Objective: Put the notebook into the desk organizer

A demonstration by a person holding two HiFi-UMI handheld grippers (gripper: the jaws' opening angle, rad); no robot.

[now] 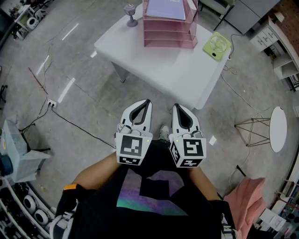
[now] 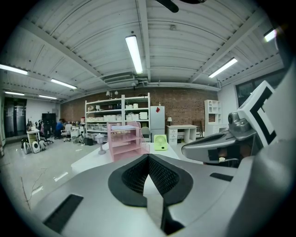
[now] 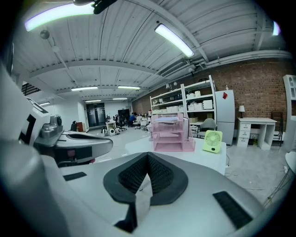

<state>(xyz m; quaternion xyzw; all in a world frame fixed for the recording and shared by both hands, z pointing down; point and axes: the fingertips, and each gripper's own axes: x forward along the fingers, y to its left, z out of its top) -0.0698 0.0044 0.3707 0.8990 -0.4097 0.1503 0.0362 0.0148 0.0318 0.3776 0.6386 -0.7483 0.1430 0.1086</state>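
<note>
The pink tiered desk organizer [image 1: 168, 29] stands at the far side of the white table [image 1: 187, 74]. A lavender notebook [image 1: 166, 8] lies flat on its top tray. Both grippers hang side by side close to my body, short of the table's near edge. The left gripper [image 1: 147, 101] is shut with nothing between its jaws, and the right gripper [image 1: 175, 105] is likewise shut and empty. In the left gripper view the closed tips [image 2: 148, 155] point toward the organizer [image 2: 124, 141]. The right gripper view shows its tips [image 3: 147, 153] below the organizer [image 3: 172, 134].
A green desk fan [image 1: 216, 45] sits right of the organizer and a small grey lamp-like piece [image 1: 131, 14] left of it. Cables [image 1: 70, 121] run across the floor at left. A round white side table [image 1: 277, 128] and a pink cloth [image 1: 245, 198] stand at right.
</note>
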